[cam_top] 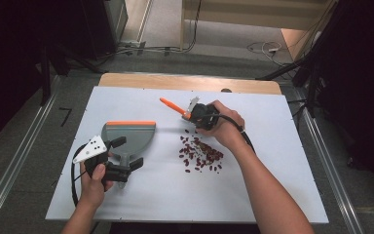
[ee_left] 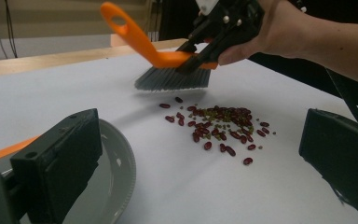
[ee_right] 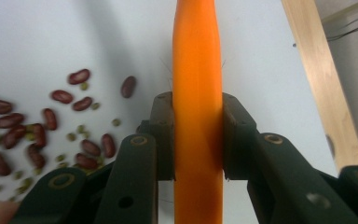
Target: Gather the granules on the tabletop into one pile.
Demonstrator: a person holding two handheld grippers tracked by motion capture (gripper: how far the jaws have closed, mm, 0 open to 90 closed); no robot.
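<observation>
A pile of red and small green beans lies on the white tabletop. Just beyond it, my right gripper is shut on the orange handle of a hand brush. The brush's grey bristles hang just above the table behind the beans. A grey dustpan with an orange lip lies at the left. My left gripper stands open at the dustpan's handle end, its jaws wide apart and facing the beans.
The white tabletop ends in a wooden strip at the far side. Metal rails run along the floor at both sides. Cables lie on the floor beyond the table.
</observation>
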